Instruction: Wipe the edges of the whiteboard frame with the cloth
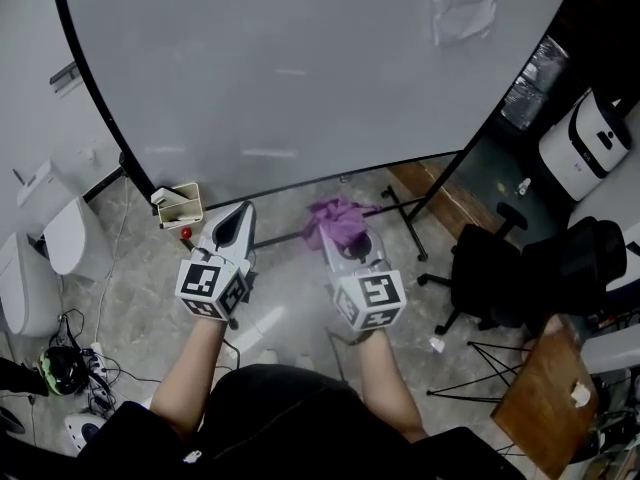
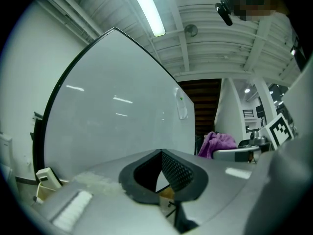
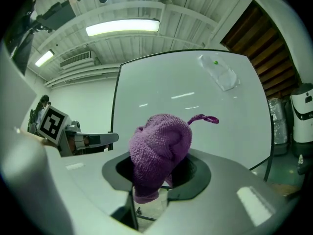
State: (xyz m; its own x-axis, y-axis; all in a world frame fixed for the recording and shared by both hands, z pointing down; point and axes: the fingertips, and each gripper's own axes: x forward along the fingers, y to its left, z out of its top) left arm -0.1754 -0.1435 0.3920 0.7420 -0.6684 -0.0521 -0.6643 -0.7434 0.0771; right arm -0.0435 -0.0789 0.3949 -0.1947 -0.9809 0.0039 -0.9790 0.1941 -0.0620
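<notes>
The big whiteboard [image 1: 300,68] stands in front of me, its black frame [image 1: 300,185] running along the bottom and curving up the left side. My right gripper [image 1: 342,238] is shut on a bunched purple cloth [image 1: 338,222], held just below the frame's bottom edge. In the right gripper view the cloth [image 3: 159,148] bulges out of the jaws, with the whiteboard [image 3: 195,102] behind it. My left gripper [image 1: 238,223] is beside it to the left, shut, with nothing in it. The left gripper view shows the whiteboard [image 2: 122,126] and the cloth [image 2: 217,143] off to the right.
A small beige box [image 1: 180,205] hangs at the frame's lower left corner. A clear plastic bag [image 1: 462,8] sticks to the board's upper right. A black office chair [image 1: 500,268], a white appliance [image 1: 590,143] and a wooden board [image 1: 545,398] stand right; cables [image 1: 70,358] lie left.
</notes>
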